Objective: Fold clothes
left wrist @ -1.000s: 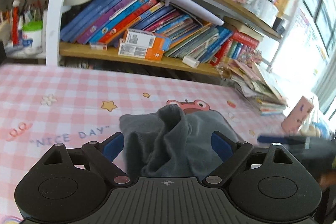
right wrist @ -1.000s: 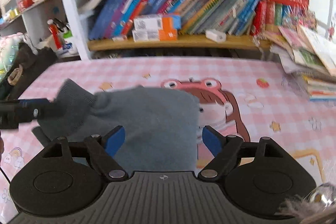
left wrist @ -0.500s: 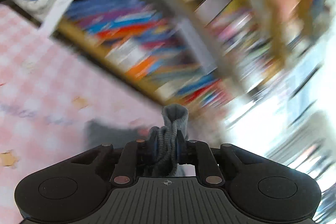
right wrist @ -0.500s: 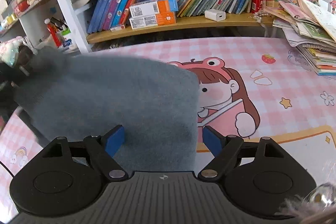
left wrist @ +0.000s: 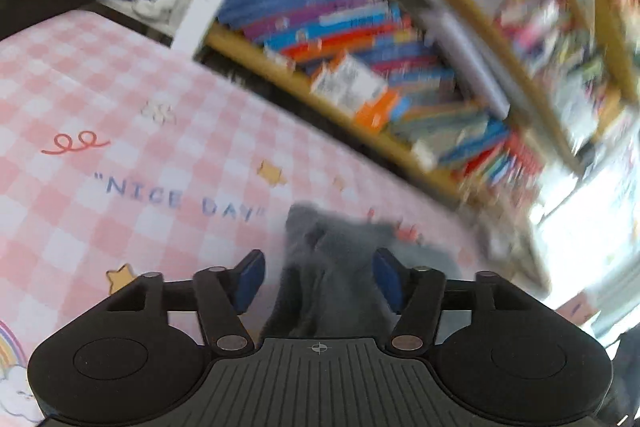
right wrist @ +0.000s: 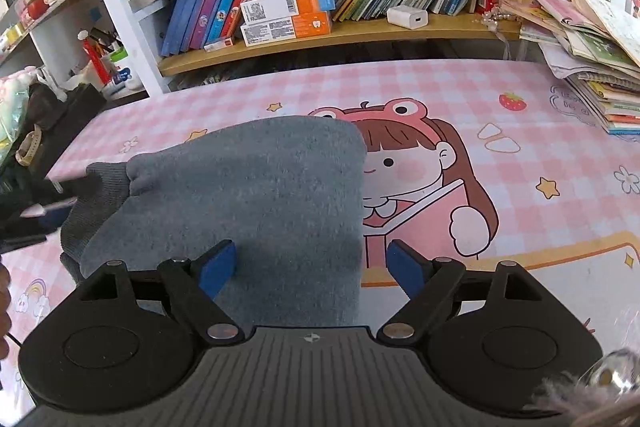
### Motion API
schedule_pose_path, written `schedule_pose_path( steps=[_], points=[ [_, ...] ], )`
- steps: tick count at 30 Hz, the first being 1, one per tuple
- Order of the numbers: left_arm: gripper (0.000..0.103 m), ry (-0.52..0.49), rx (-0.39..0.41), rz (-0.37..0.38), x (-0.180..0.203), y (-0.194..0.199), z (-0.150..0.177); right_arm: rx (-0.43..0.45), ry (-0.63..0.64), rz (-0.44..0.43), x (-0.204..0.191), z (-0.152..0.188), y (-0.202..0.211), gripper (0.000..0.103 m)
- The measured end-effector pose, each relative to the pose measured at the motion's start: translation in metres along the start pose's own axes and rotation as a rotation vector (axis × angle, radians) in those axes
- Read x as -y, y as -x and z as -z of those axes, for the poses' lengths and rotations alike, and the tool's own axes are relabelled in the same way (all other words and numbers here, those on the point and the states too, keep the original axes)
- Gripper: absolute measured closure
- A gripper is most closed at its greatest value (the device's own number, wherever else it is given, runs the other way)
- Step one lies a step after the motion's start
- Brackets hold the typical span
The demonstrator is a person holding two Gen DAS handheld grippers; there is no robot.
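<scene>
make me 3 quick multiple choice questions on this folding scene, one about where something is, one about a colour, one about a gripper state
1. Where does the grey garment lie?
A. on the pink checked table cover
B. on the bookshelf
C. on the stack of magazines

2. What colour are the pads on the right gripper's fingers?
A. red
B. blue
C. green

3. How do the left gripper fingers stand?
A. shut on the garment
B. spread apart with cloth between them
C. out of view

Answers:
1. A, the garment rests on the table cover, partly covering the cartoon girl print.
2. B, both pads show blue in the right wrist view.
3. B, the left wrist view shows the fingers wide, each clear of the bunched cloth.
</scene>
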State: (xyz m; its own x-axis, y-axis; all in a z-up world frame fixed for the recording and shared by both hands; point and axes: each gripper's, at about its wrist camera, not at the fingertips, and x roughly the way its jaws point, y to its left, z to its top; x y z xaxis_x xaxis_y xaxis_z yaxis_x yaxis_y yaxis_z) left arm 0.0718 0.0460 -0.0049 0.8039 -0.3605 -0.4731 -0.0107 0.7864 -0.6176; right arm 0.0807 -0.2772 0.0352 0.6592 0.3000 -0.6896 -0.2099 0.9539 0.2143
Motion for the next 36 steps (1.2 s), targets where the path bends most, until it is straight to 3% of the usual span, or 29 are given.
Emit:
schedule_pose_path(
  steps=[6,8,9,10,12,14,16,17,19,21,25,26,28,32,36],
  points=[
    [0.045,0.11,-0.092,-0.042,-0.011,-0.019,0.004,-0.003,-0.011,0.001,0.002,-0.001,-0.001,0.022],
    [0.066,0.158,-0.12,0.014,-0.016,-0.022,0.004,-0.006,-0.015,0.002,0.002,0.0,-0.001,0.022],
    [0.085,0.173,-0.135,0.053,-0.017,-0.022,0.004,-0.007,-0.017,0.002,0.002,0.0,-0.001,0.022],
    [0.088,0.156,-0.128,0.082,-0.013,-0.019,0.001,-0.008,-0.019,0.002,0.002,0.0,-0.002,0.022],
    [0.089,0.055,-0.048,0.155,0.003,-0.004,-0.004,-0.009,-0.022,0.0,0.003,0.0,-0.002,0.022],
    [0.089,0.026,0.013,0.198,0.01,0.008,-0.007,-0.007,-0.024,-0.006,0.003,0.0,-0.001,0.021],
    [0.089,0.042,0.0,0.133,0.008,0.004,-0.005,-0.005,-0.025,-0.01,0.002,0.0,-0.001,0.021],
    [0.089,0.064,-0.048,0.079,0.001,-0.005,-0.001,-0.006,-0.026,-0.01,0.003,-0.001,-0.001,0.021],
    [0.081,0.117,-0.134,-0.007,-0.014,-0.022,0.007,-0.008,-0.028,-0.008,0.003,-0.001,-0.002,0.021],
    [0.072,0.17,-0.128,-0.014,-0.02,-0.021,0.009,-0.01,-0.029,-0.007,0.003,-0.001,-0.002,0.021],
    [0.037,0.103,-0.095,-0.099,-0.009,-0.011,0.0,-0.014,-0.033,-0.005,0.004,-0.001,-0.003,0.021],
    [0.036,0.107,-0.075,-0.1,-0.008,-0.006,-0.001,-0.015,-0.034,-0.005,0.004,-0.002,-0.003,0.021],
    [0.024,0.126,-0.075,-0.065,-0.008,-0.001,-0.002,-0.018,-0.062,-0.03,0.007,-0.004,-0.001,0.022],
    [0.022,0.147,-0.172,-0.028,-0.011,-0.005,0.003,-0.064,-0.259,-0.122,0.026,-0.009,-0.002,0.024],
    [0.022,0.175,-0.236,0.008,-0.012,-0.016,0.011,-0.084,-0.355,-0.131,0.039,-0.008,-0.004,0.024]
  ],
)
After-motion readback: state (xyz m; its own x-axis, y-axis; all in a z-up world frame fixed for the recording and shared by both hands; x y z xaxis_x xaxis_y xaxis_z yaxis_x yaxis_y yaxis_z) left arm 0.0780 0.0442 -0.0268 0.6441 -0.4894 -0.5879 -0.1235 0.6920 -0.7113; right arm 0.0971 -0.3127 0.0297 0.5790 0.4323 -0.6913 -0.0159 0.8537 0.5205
